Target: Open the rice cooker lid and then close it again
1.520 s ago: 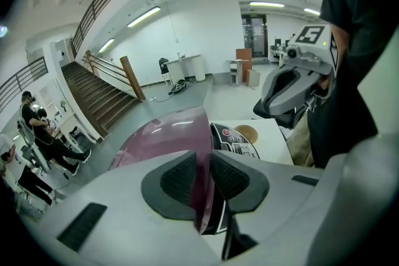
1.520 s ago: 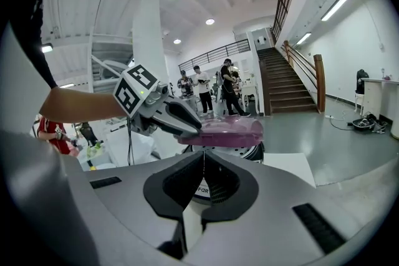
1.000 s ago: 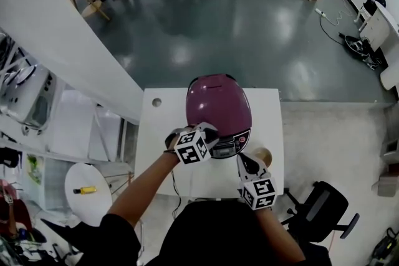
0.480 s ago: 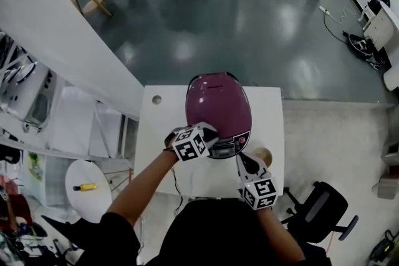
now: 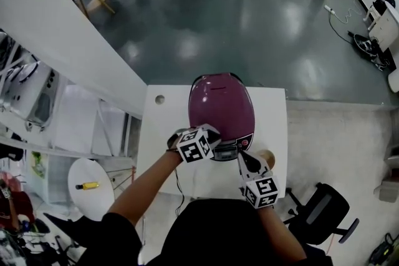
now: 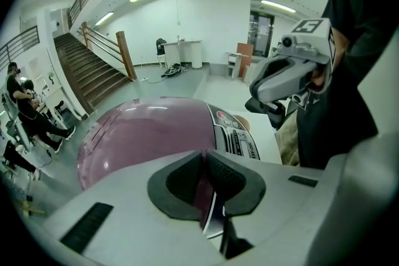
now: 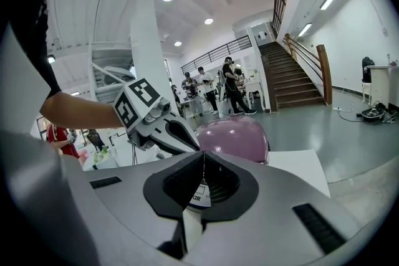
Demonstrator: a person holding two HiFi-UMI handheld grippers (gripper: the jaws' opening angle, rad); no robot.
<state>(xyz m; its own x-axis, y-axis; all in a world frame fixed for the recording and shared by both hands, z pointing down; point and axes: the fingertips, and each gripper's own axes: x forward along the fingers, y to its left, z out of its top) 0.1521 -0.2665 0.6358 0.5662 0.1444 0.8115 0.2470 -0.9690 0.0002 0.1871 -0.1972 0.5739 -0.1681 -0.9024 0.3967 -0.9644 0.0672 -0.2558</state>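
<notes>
Reaches the bare left forearm [image 5: 144, 187] up from 7 o'clock, carrying the left hand-held gripper [image 5: 211, 132] tipped steeply down and aimed toward 2 o'clock in the head view. Has just been closing its jaws, down to a thin slit now, with nothing pinched between the pads. Holds the right hand-held gripper [image 5: 242, 159] close in at 5 o'clock of the left one, pointed toward 11 o'clock and only slightly downward, jaws pressed fully together and empty. Brings the two near each other but not touching.
</notes>
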